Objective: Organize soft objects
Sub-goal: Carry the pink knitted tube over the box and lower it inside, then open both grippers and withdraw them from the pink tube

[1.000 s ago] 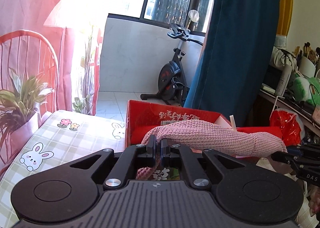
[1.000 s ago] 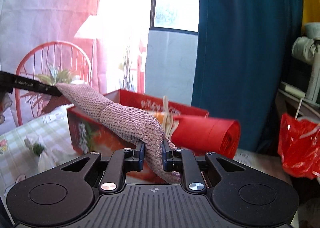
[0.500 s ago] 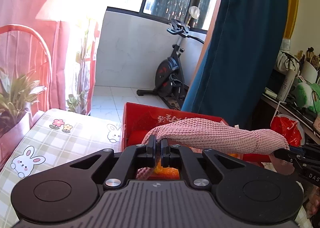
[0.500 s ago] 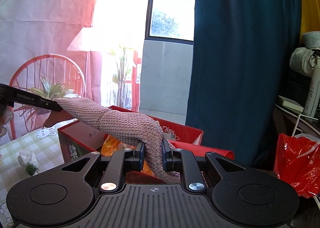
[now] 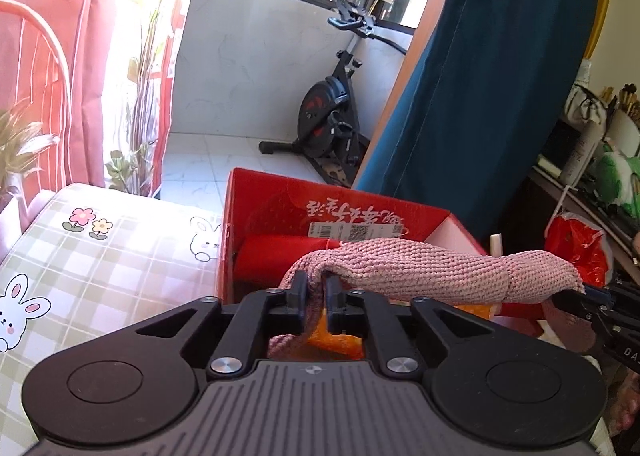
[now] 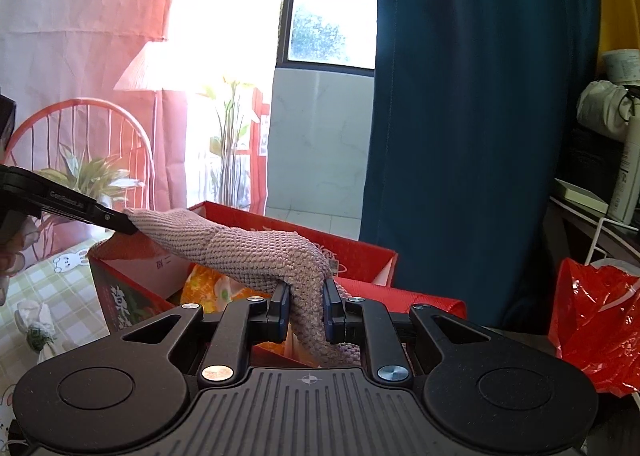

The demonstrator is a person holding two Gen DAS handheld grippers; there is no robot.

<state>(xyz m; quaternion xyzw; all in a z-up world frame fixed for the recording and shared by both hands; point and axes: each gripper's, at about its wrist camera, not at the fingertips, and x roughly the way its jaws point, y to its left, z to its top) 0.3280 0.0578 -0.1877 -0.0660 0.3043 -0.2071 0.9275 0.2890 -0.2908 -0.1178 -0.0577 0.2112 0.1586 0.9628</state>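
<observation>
A pink knitted cloth (image 5: 424, 268) is stretched between my two grippers above an open red box (image 5: 276, 212). My left gripper (image 5: 316, 290) is shut on one end of it. My right gripper (image 6: 306, 302) is shut on the other end of the pink knitted cloth (image 6: 256, 252). The right gripper also shows at the right edge of the left wrist view (image 5: 600, 302); the left gripper shows at the left of the right wrist view (image 6: 116, 222). The red box (image 6: 360, 260) holds a red roll (image 5: 280, 256) and something orange (image 6: 204, 288).
The box stands on a table with a checked bunny cloth (image 5: 100, 256). A red plastic bag (image 6: 600, 320) lies at the right. A blue curtain (image 6: 460, 136), an exercise bike (image 5: 332, 124), a potted plant (image 6: 92, 176) and a cluttered shelf (image 5: 592, 160) stand around.
Both grippers have risen with the cloth and moved over the box; I now look down into it and see the orange item and the red roll inside.
</observation>
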